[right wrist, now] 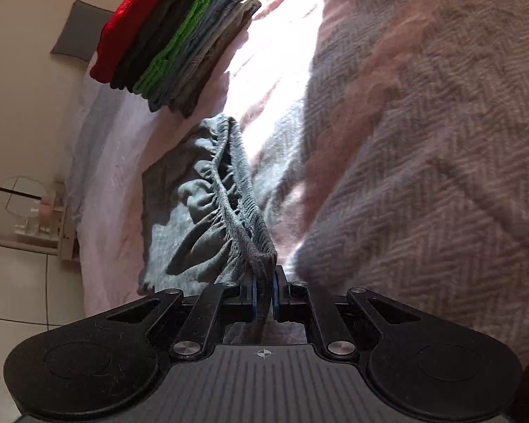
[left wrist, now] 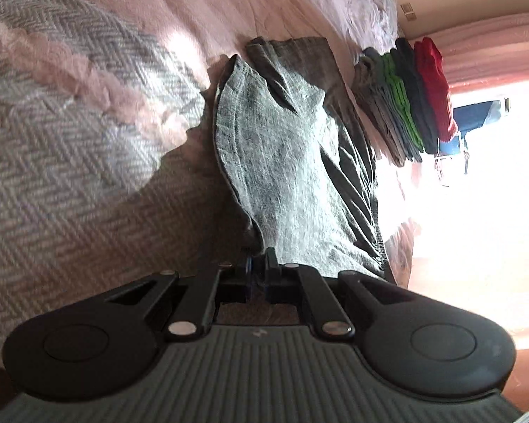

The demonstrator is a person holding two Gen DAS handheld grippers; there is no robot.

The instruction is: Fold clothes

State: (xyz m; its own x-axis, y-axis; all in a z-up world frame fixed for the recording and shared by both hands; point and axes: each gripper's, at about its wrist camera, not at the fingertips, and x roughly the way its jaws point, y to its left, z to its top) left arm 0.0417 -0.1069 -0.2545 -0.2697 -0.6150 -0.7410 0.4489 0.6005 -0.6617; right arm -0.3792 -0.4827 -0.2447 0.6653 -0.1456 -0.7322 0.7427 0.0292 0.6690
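On bedspread (left wrist: 70,176) | both grippers clamp grey garment (left wrist: 285,162) | folded stack (right wrist: 172,35) beyond

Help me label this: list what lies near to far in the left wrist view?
Left gripper shut on the grey garment, then the stack of folded clothes on the bedspread.

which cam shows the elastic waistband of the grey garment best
The right wrist view. There the gathered waistband runs straight up from the right claw, which is shut on it, ruching plain. The left wrist view shows the same grey garment only as flat cloth with a stitched edge; no gathered waistband is visible.
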